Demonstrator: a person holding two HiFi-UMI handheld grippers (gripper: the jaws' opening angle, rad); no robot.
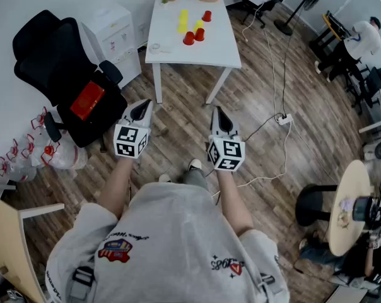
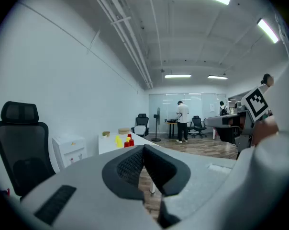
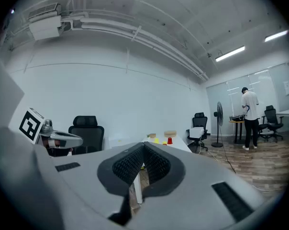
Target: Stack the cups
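Two grippers mid-frame, left gripper [image 1: 142, 108] and right gripper [image 1: 219, 113] both clenched on nothing, red cups [image 1: 199, 35] and yellow cups [image 1: 183, 23] on the white counter [image 1: 216, 50] at upper centre, well apart from both.

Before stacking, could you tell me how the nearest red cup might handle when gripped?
The red cup looks small, so probably light and easily nudged. It stands on end, so rolling seems unlikely; its tapered side might slip.

Open floor [image 1: 178, 134] lies before the bench [image 1: 221, 48]; a black chair [image 1: 52, 59] crowds the left, a power strip [image 1: 284, 118] right.
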